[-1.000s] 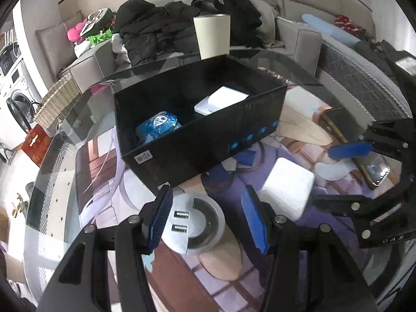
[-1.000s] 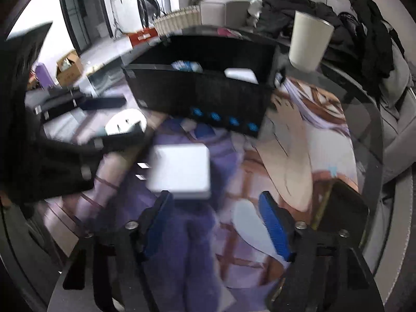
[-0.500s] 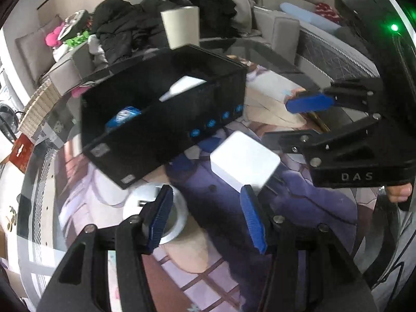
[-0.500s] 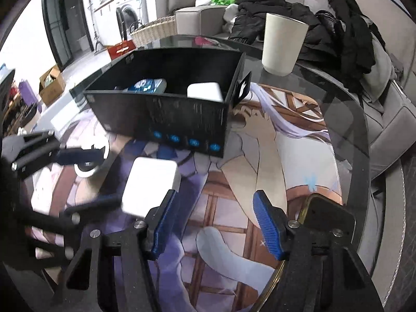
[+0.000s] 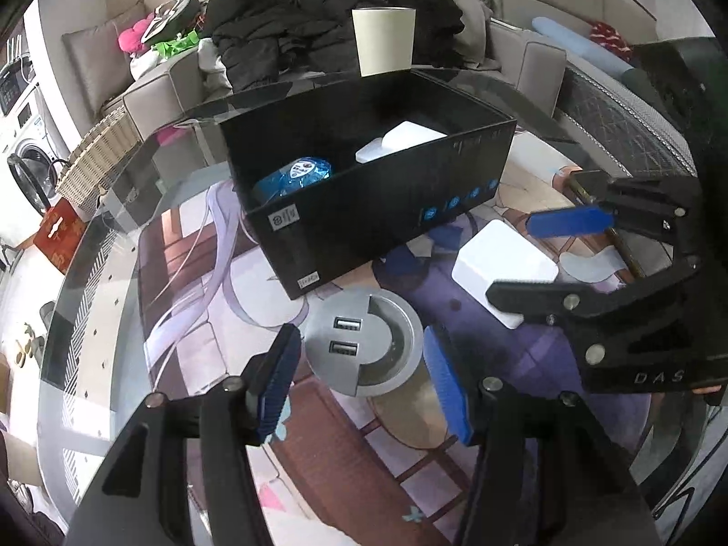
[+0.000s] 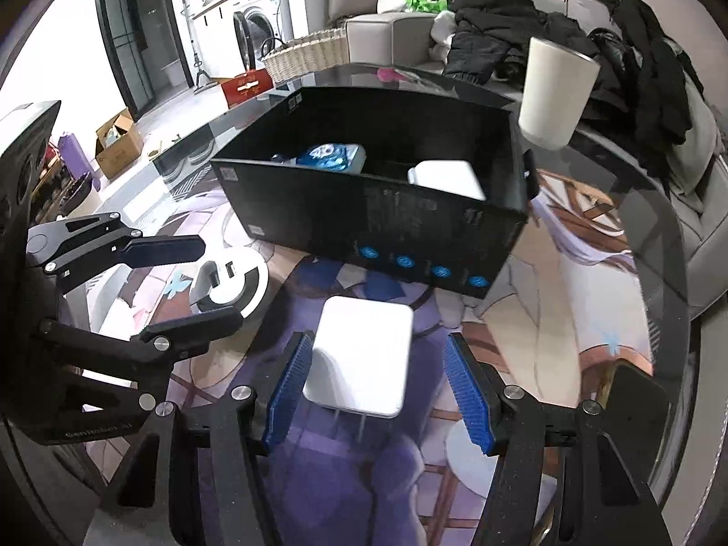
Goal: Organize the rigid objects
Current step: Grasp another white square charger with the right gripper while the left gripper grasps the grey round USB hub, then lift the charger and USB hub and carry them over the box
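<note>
A black box [image 5: 400, 209] [image 6: 409, 227] stands on the glass table and holds a blue object [image 5: 295, 175] [image 6: 332, 154] and a white box [image 5: 400, 139] [image 6: 448, 175]. A second white box [image 6: 361, 355] [image 5: 503, 266] lies flat on the table in front of it. My right gripper [image 6: 377, 386] is open, its blue pads either side of this white box, apart from it; it also shows in the left wrist view [image 5: 532, 255]. My left gripper [image 5: 364, 382] is open and empty above a round silver USB socket [image 5: 364, 341] [image 6: 232, 282].
A cream cup [image 5: 384, 41] [image 6: 555, 91] stands behind the black box. A dark phone [image 6: 637, 400] lies near the table's right edge. A sofa with dark clothes [image 5: 291, 50] is beyond the table. The left gripper [image 6: 182, 282] is close at the right gripper's left.
My right gripper has moved over to the loose white box, which now lies between its open pads. My left gripper has shifted back over the USB socket.
</note>
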Action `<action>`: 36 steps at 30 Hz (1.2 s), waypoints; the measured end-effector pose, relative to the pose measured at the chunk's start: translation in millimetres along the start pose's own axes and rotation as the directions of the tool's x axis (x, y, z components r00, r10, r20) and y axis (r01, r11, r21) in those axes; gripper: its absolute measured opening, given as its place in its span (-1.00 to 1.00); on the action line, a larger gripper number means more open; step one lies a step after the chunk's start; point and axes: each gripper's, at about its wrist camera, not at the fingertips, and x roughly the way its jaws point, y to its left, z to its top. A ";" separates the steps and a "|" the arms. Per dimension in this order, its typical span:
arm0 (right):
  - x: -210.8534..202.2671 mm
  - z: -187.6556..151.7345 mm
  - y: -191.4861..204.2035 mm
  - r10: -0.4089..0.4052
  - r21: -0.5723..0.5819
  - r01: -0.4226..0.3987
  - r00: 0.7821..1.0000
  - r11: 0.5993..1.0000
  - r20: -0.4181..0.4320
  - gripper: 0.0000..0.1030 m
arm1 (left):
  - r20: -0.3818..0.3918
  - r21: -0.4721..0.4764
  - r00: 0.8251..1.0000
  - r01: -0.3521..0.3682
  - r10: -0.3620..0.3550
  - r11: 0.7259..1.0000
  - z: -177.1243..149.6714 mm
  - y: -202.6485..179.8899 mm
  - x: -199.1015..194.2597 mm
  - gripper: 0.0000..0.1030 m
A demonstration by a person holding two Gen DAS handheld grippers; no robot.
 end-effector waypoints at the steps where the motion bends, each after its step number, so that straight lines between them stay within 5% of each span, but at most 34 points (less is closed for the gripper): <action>1: 3.6 -0.4 0.1 0.012 0.008 -0.012 1.000 1.000 -0.013 0.20 | -0.002 0.000 1.000 -0.001 0.001 1.000 -0.2 0.0 1.0 0.11; 7: 16.5 -2.4 3.1 0.018 -0.008 -0.018 0.999 1.000 -0.040 0.17 | 0.000 -0.004 1.000 0.004 -0.004 1.000 4.9 -0.3 6.5 0.18; 11: 21.1 -2.1 -1.5 0.025 -0.013 -0.026 0.999 1.000 -0.046 -0.05 | -0.030 -0.017 0.999 0.014 -0.015 1.000 5.0 -1.1 15.1 0.23; 19: 17.1 -7.1 -4.1 0.037 -0.027 -0.038 0.998 0.999 -0.051 -0.12 | -0.062 -0.065 0.995 0.069 -0.073 0.996 2.2 -1.3 17.9 0.11; 32: 14.5 -8.3 -3.0 0.037 -0.030 -0.039 0.998 0.999 -0.046 -0.12 | -0.034 -0.047 0.996 0.081 -0.083 0.996 1.6 -4.4 6.6 0.11; 36: 5.5 -6.1 -0.9 0.027 -0.041 -0.027 1.000 0.999 0.000 -0.12 | 0.032 -0.038 0.997 0.069 -0.068 0.997 3.6 -4.9 -9.5 0.11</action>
